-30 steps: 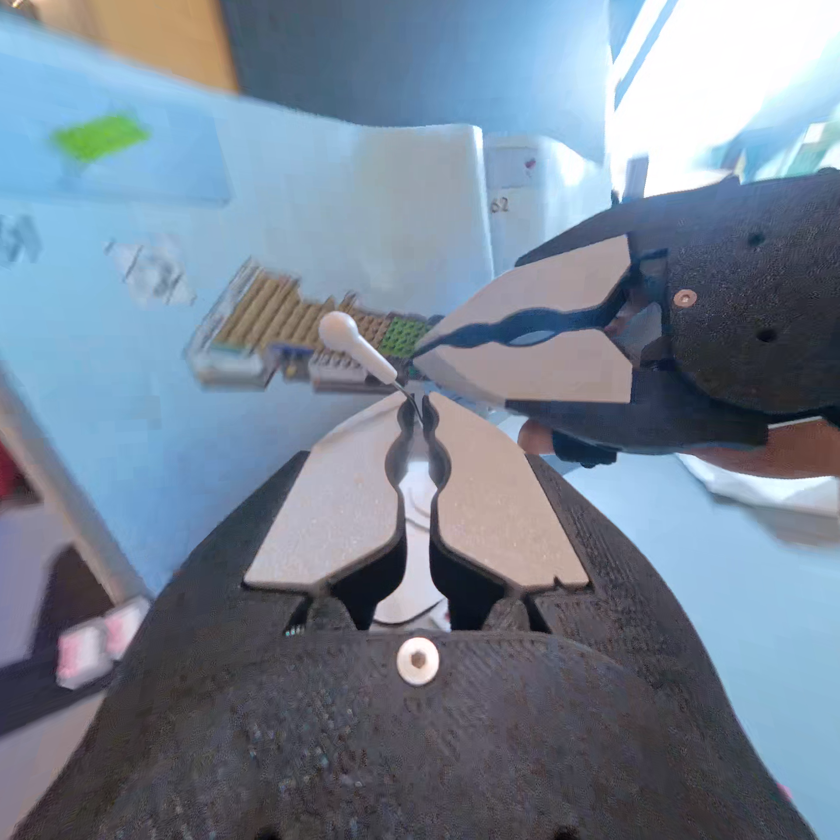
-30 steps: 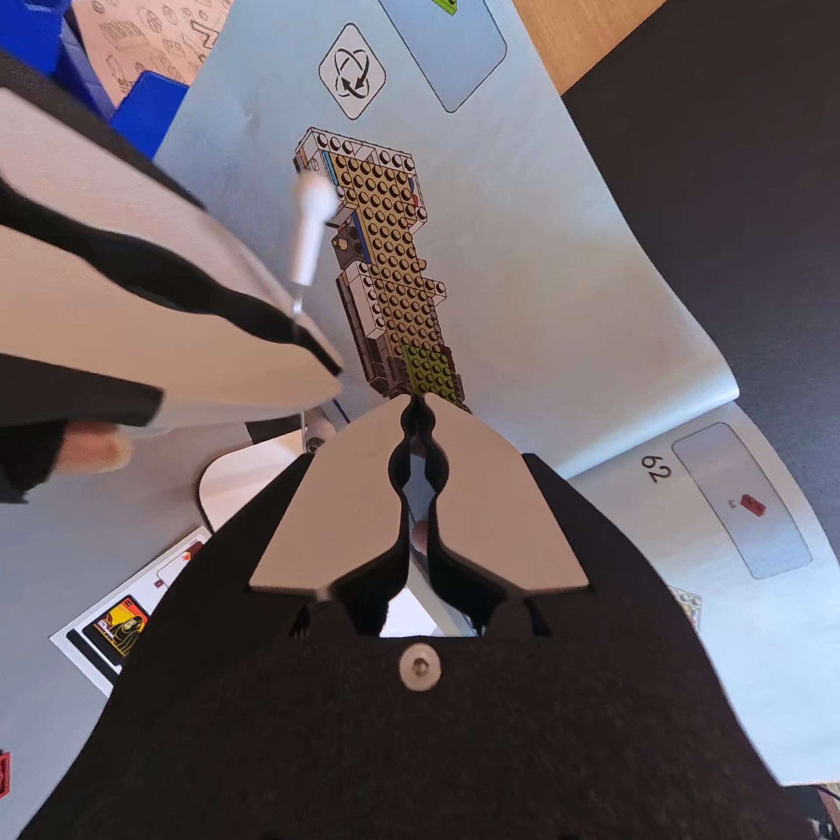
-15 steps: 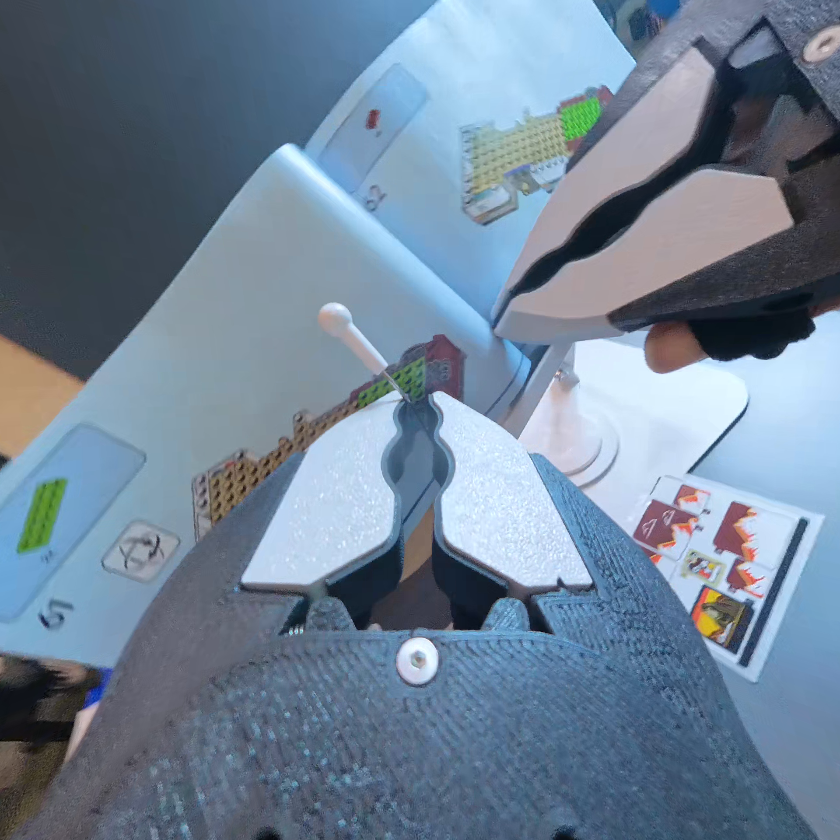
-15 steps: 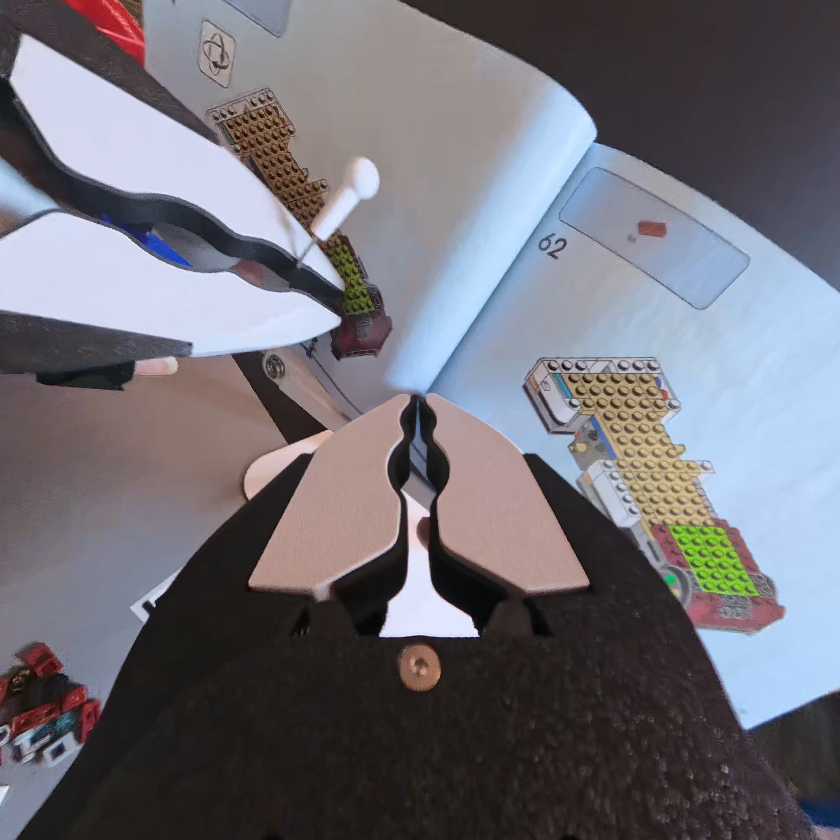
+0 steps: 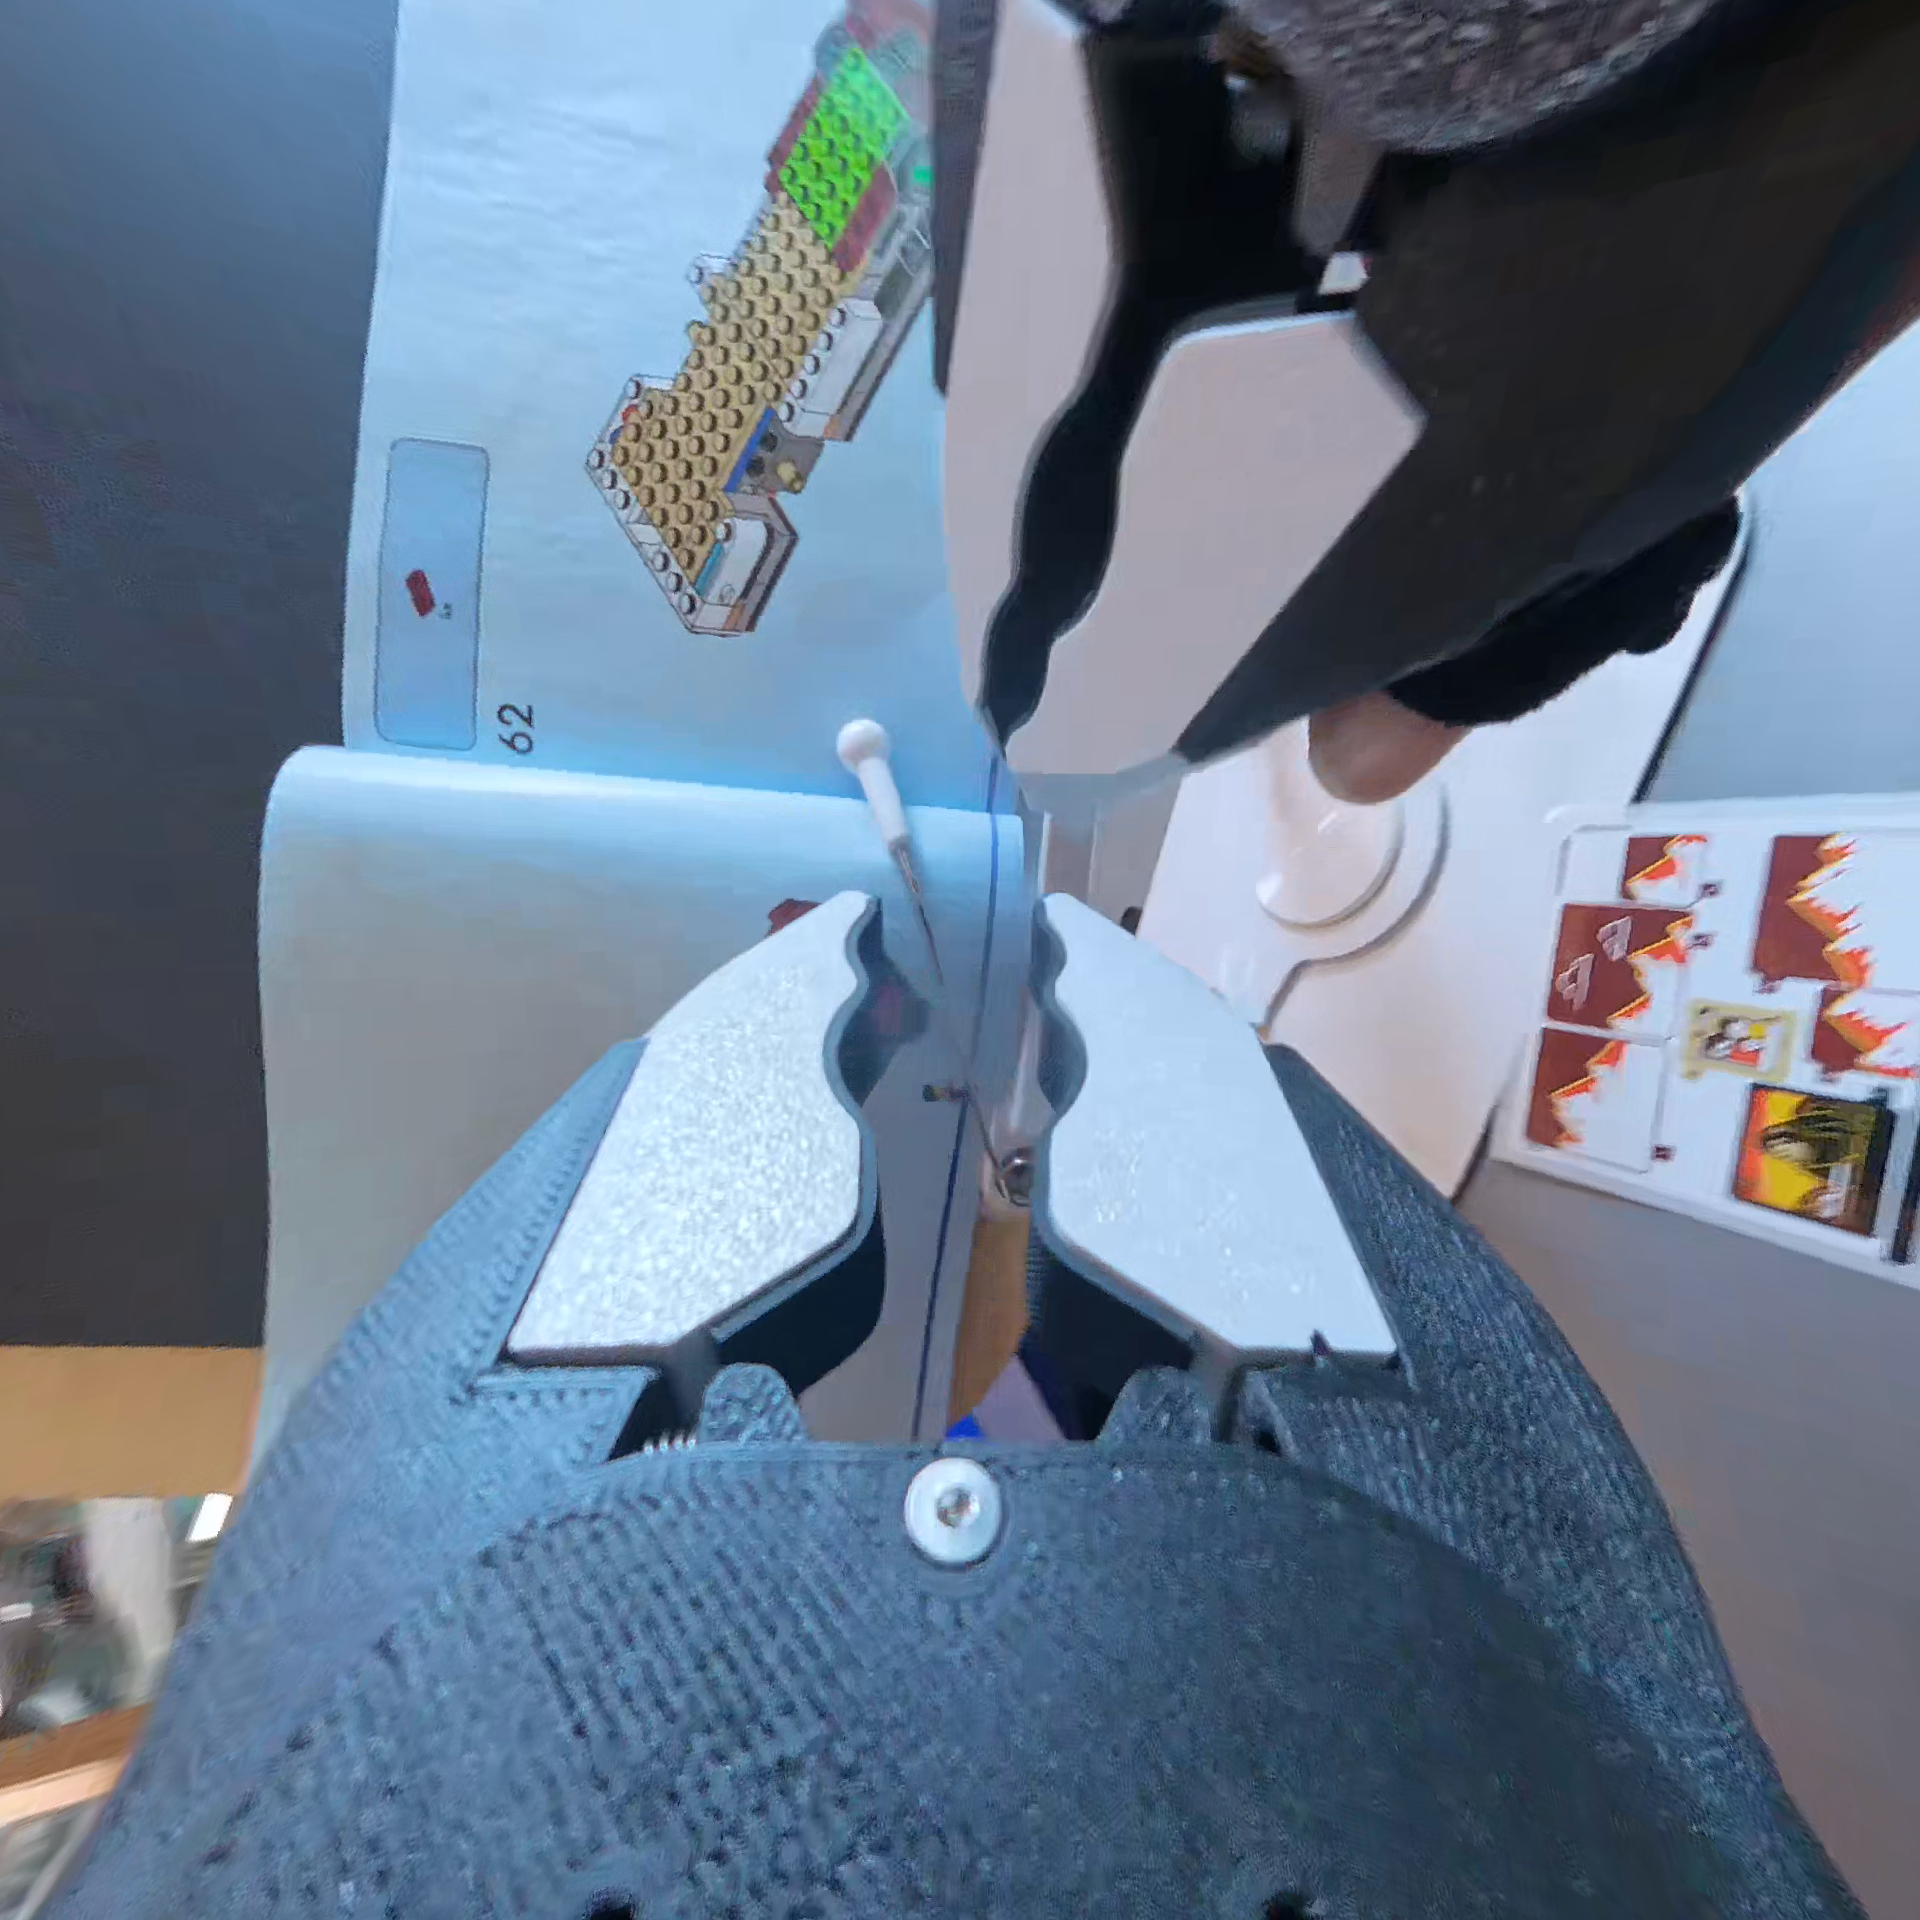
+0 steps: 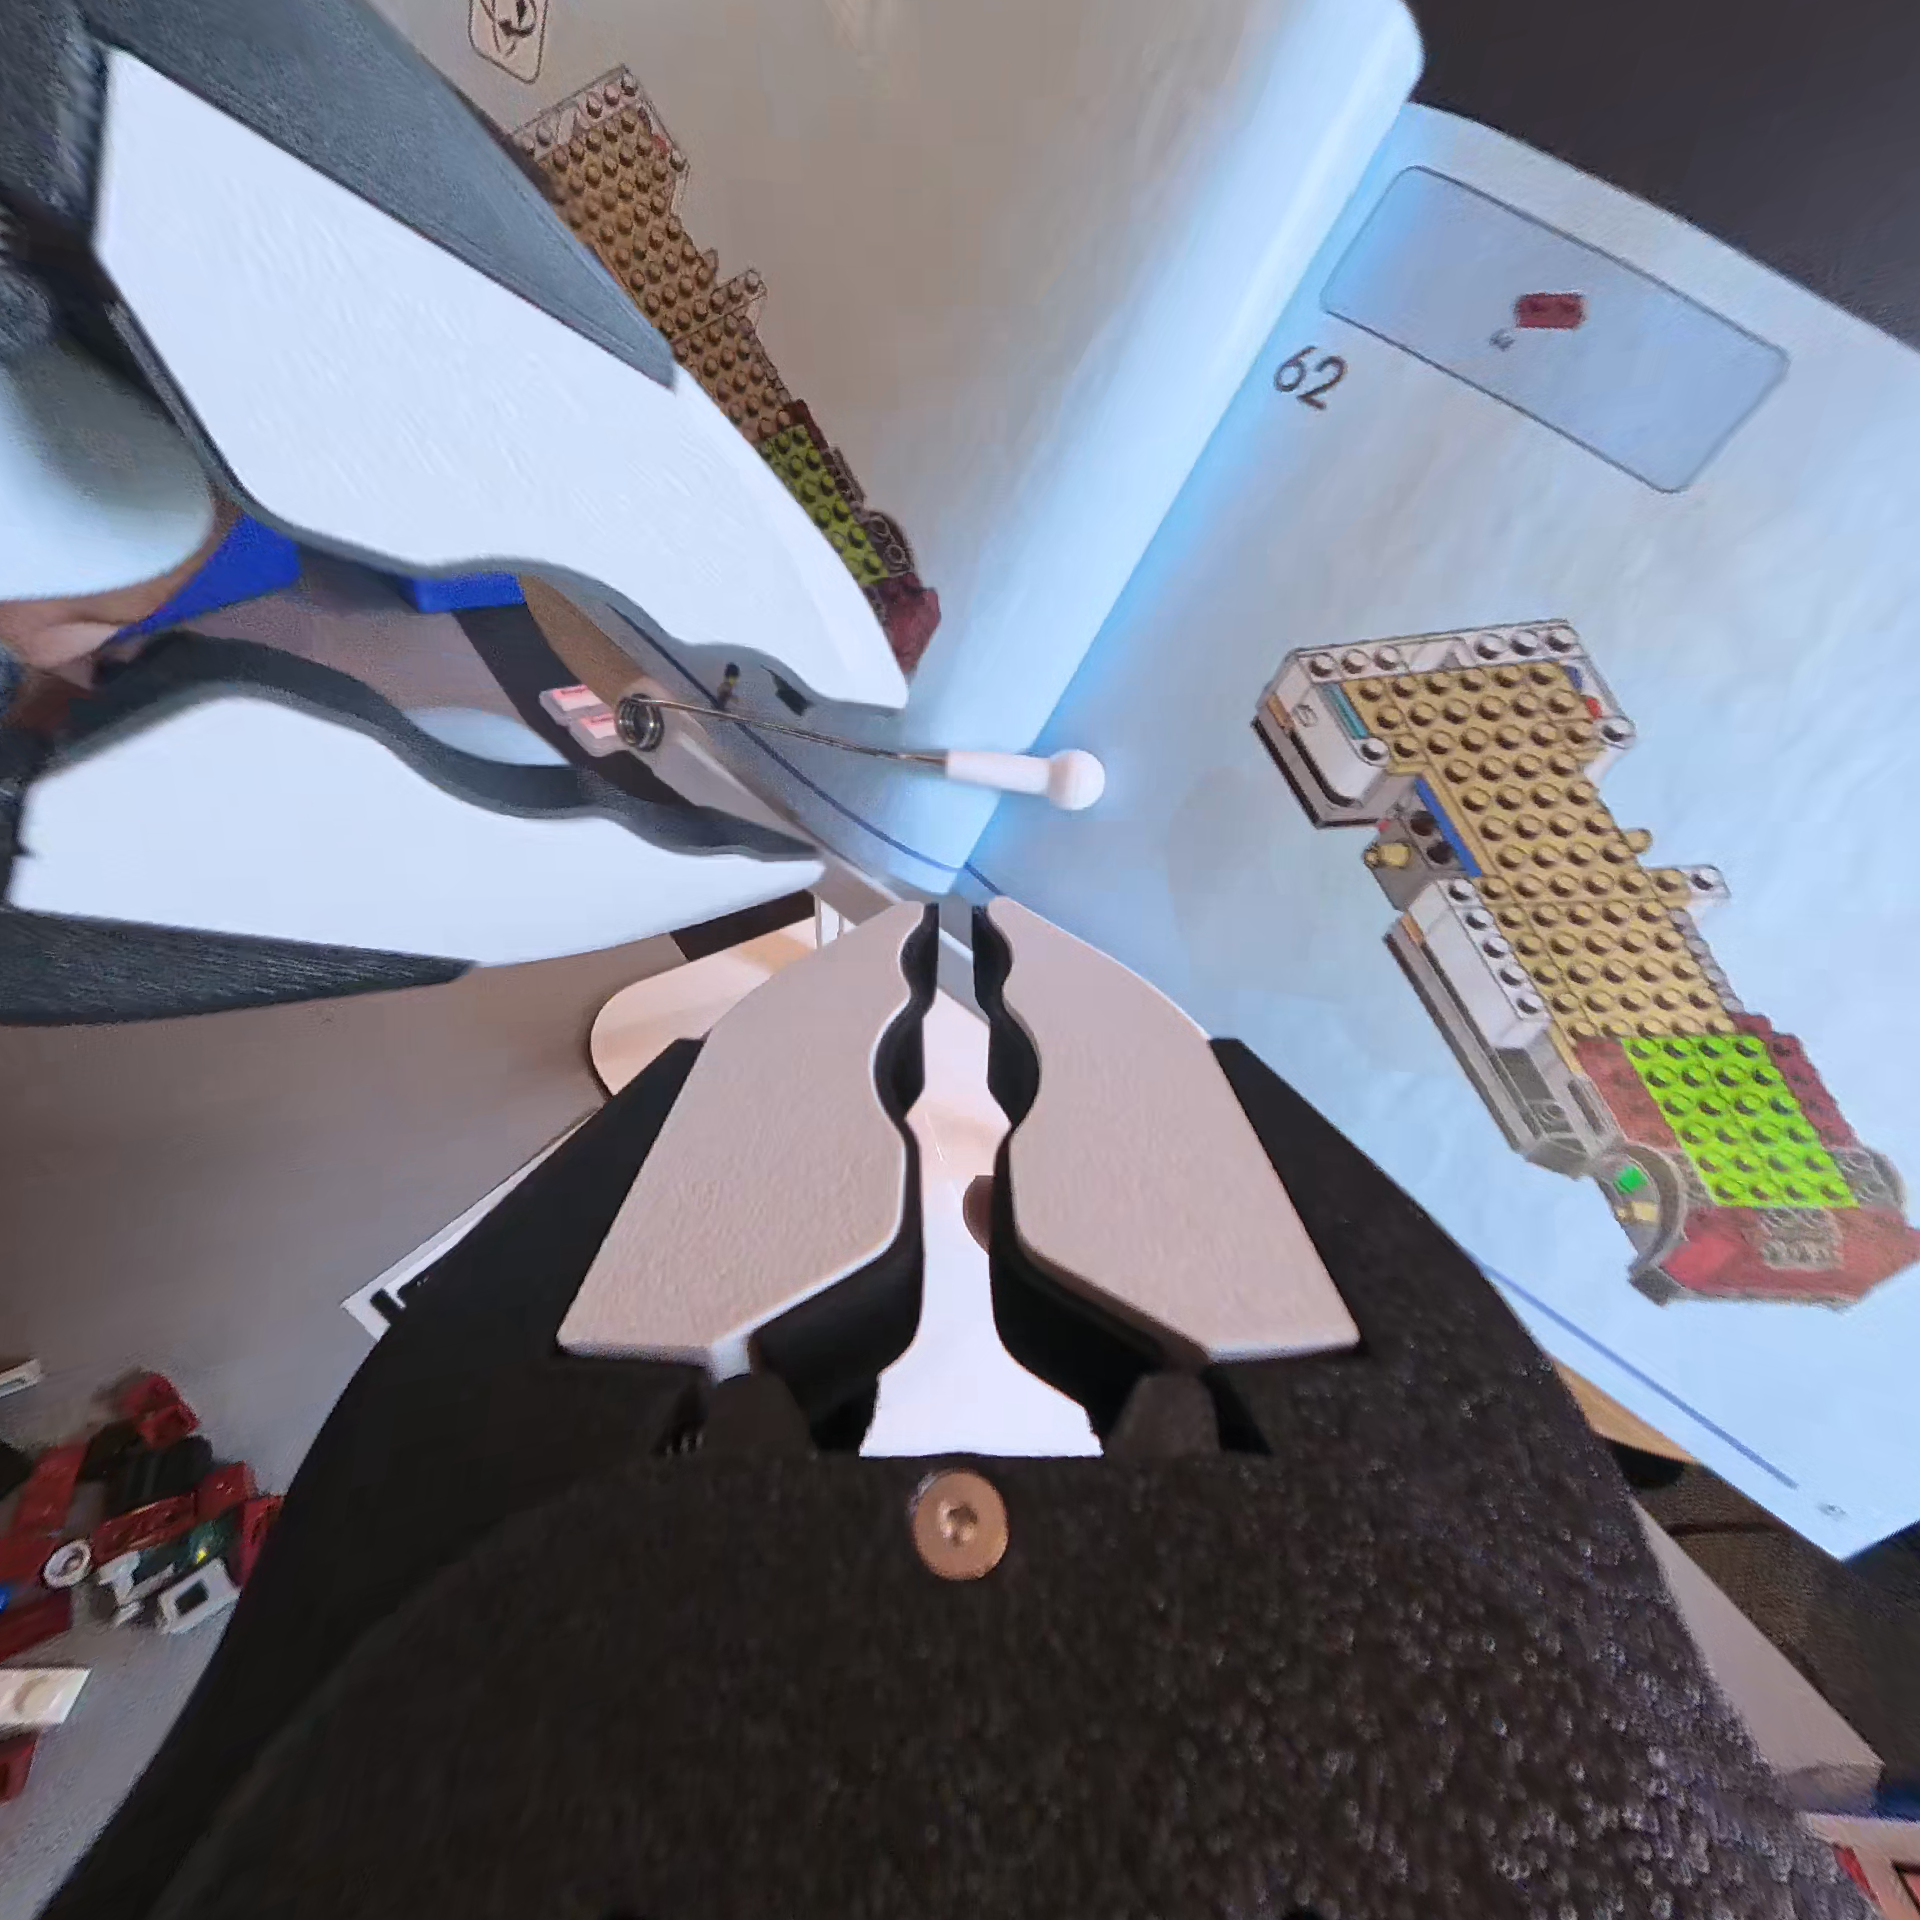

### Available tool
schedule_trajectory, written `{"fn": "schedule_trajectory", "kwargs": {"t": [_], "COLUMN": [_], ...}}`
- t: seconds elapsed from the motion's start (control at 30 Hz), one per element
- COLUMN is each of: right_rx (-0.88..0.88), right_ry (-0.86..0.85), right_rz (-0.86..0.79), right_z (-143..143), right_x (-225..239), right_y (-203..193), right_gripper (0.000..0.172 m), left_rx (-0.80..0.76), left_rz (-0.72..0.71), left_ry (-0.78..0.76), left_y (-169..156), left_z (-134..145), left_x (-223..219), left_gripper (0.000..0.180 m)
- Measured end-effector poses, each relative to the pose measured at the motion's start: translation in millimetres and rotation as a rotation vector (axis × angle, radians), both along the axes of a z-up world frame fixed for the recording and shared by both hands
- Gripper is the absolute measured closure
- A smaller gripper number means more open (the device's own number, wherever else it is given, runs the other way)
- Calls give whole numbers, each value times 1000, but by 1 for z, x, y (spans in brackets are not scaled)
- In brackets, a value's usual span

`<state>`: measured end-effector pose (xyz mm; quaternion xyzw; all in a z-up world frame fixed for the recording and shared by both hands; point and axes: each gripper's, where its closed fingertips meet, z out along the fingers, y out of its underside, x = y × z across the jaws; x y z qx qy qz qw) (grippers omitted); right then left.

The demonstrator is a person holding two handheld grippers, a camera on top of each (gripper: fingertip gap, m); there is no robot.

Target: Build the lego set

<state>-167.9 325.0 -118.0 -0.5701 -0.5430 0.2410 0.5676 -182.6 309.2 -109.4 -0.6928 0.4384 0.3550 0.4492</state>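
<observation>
An open instruction booklet (image 5: 582, 644) stands on a white book stand (image 5: 1340, 904). The stand's thin wire page holder with a white tip (image 5: 878, 790) lies across the fold of the pages. My left gripper (image 5: 956, 914) is open. The wire and a page edge pass between its fingers, and no pad presses on them. The right wrist view shows the same: the left gripper (image 6: 862, 784) gapes around the wire and its spring coil (image 6: 639, 720). My right gripper (image 6: 956, 912) has its jaws a narrow slit apart, just below the booklet's (image 6: 1351, 582) lower edge, holding nothing I can see.
A sticker sheet (image 5: 1714, 1018) lies on the grey surface to the right of the stand. Several loose red and white bricks (image 6: 125, 1507) lie at the lower left of the right wrist view. A dark surface (image 5: 156, 520) lies behind the booklet. The tips of both grippers are at nearly the same place.
My left gripper was shut on the wire page holder and has opened; the wire now rests on the pages. My right gripper's jaws have parted slightly. Both views have swung round the booklet.
</observation>
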Motion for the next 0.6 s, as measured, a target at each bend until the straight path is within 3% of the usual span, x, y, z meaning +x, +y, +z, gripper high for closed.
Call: {"fn": "schedule_trajectory", "kwargs": {"t": [0.17, 0.4, 0.53, 0.6], "right_rx": [7, 24, -178, -264], "right_ry": [96, 258, 257, 217], "right_rz": [-51, -289, -297, -214], "right_z": [22, 55, 37, 21], "right_x": [33, 95, 108, 100], "right_y": [15, 86, 129, 129], "right_gripper": [154, 116, 84, 91], "left_rx": [91, 217, 235, 239], "left_rz": [4, 151, 128, 123], "left_ry": [-342, -768, -860, -860], "left_y": [-24, -36, -36, -35], "left_z": [14, 11, 12, 13], "left_x": [-9, -80, -84, -85], "left_gripper": [151, 157, 160, 160]}}
